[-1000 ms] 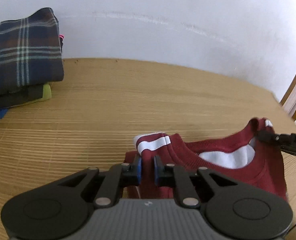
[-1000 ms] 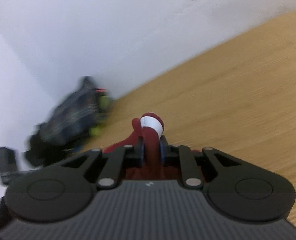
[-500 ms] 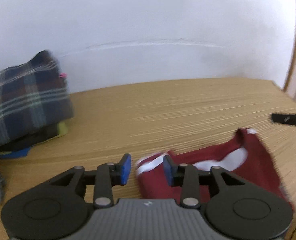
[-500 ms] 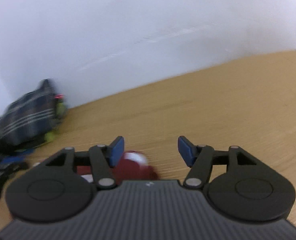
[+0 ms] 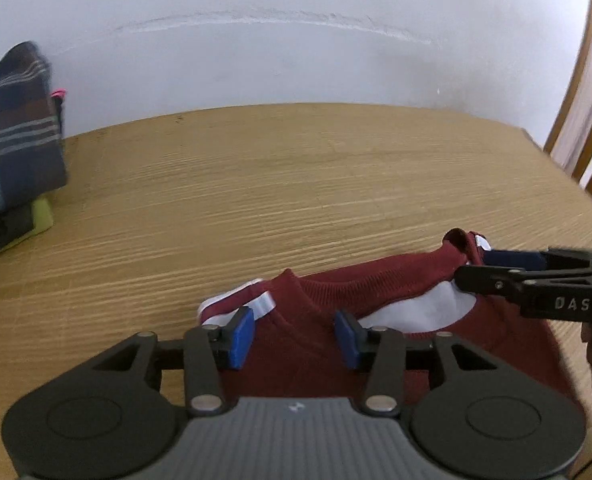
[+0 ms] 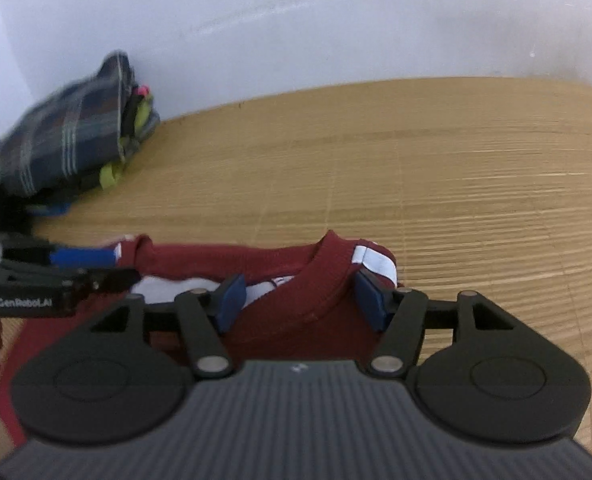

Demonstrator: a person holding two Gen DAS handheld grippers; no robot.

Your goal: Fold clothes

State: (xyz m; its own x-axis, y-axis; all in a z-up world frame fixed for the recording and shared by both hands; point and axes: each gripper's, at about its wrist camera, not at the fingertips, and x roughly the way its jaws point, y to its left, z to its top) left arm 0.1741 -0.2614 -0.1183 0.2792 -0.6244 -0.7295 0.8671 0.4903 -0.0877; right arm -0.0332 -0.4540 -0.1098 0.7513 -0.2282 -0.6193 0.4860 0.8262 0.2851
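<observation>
On the near surface (image 5: 296,184): maroon sweater (image 5: 376,344) lying flat.
Left gripper (image 5: 293,334): fingers spread over its left shoulder, wider than before.
Right gripper (image 6: 296,300): fingers apart, again straddling its right shoulder.

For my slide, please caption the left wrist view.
Open left gripper above a red sweater on a wooden table.

Woven bamboo-type mat (image 5: 296,184) covers the work surface; ribbing runs across it. White wall (image 5: 296,60) behind, with a faint pale scuff line (image 5: 279,18) arcing across. Wooden frame (image 5: 584,92) at far right edge, upright, with pale panels between its bars. Wall meets mat along a curved line in both views.
</observation>
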